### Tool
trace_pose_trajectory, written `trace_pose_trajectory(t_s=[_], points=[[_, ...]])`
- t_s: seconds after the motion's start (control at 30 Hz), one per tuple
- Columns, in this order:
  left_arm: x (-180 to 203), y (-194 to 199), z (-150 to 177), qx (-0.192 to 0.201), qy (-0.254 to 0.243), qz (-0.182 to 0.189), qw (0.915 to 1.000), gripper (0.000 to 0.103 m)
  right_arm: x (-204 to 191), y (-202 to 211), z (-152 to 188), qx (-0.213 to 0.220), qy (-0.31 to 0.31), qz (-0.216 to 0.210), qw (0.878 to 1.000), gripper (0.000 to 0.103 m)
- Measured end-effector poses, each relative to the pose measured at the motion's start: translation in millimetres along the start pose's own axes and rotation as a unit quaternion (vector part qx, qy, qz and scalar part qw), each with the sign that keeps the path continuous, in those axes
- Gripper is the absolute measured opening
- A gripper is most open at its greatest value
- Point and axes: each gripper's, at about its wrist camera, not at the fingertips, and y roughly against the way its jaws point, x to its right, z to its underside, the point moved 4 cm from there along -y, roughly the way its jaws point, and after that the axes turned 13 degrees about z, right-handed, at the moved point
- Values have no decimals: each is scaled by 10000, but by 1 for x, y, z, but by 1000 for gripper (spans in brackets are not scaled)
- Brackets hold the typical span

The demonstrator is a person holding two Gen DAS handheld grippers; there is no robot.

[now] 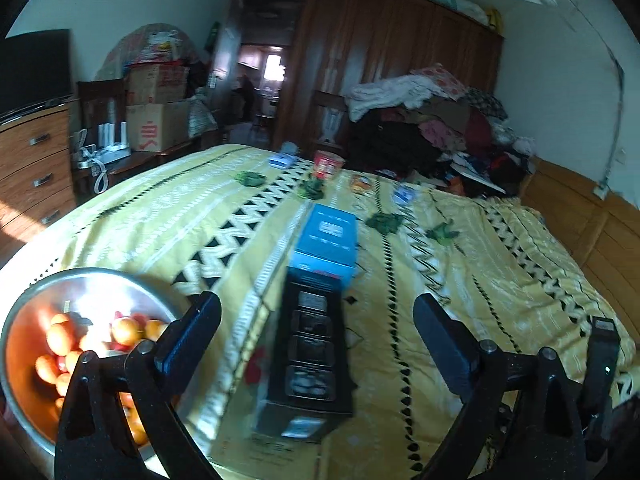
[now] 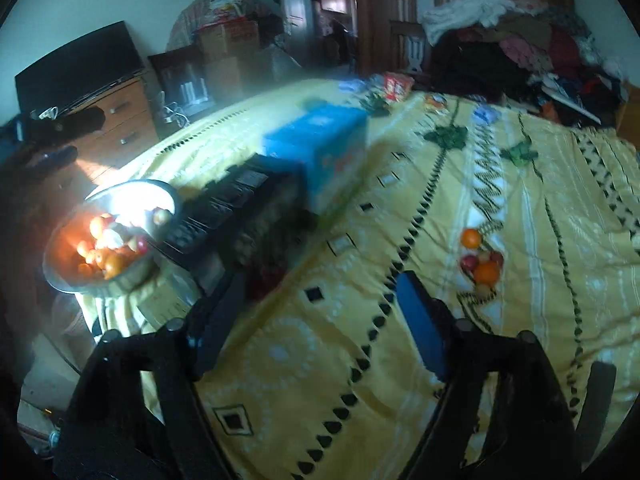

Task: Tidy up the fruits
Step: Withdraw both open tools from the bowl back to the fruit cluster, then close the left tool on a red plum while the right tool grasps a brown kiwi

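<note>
While both grippers hover wide open and empty, the right gripper [image 2: 320, 324] sits nearer the loose fruit [image 2: 482, 262], lying just ahead and right of its jaws; the left gripper [image 1: 318, 336] has the bowl [image 1: 24, 320] beside it, leftward.

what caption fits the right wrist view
Open right gripper above yellow bedspread; loose fruit right, metal bowl left.

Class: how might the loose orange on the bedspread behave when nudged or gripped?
The orange looks round, so it would probably roll. The bedspread looks soft, which may slow it. Its smooth, curved skin could slip between the open right tool's flat fingers.
</note>
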Motion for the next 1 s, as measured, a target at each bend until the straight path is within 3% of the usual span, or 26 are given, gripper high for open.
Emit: trace_pose_trajectory(t_s=[0.1, 0.3, 0.7, 1.0], points=[[45, -45, 17, -466, -224, 527, 9973, 88, 51, -14, 18, -361, -500, 75, 9981, 49], [77, -125, 59, -1330, -151, 910, 9868, 74, 115, -48, 30, -663, -1018, 213, 9924, 34], [61, -204, 82, -1740, 18, 644, 9826, 74, 143, -173, 20, -1154, -1143, 154, 9866, 32], [80, -264, 110, -2221, -94, 864, 9711, 71, 158, -175, 27, -1080, -1282, -18, 9859, 26]])
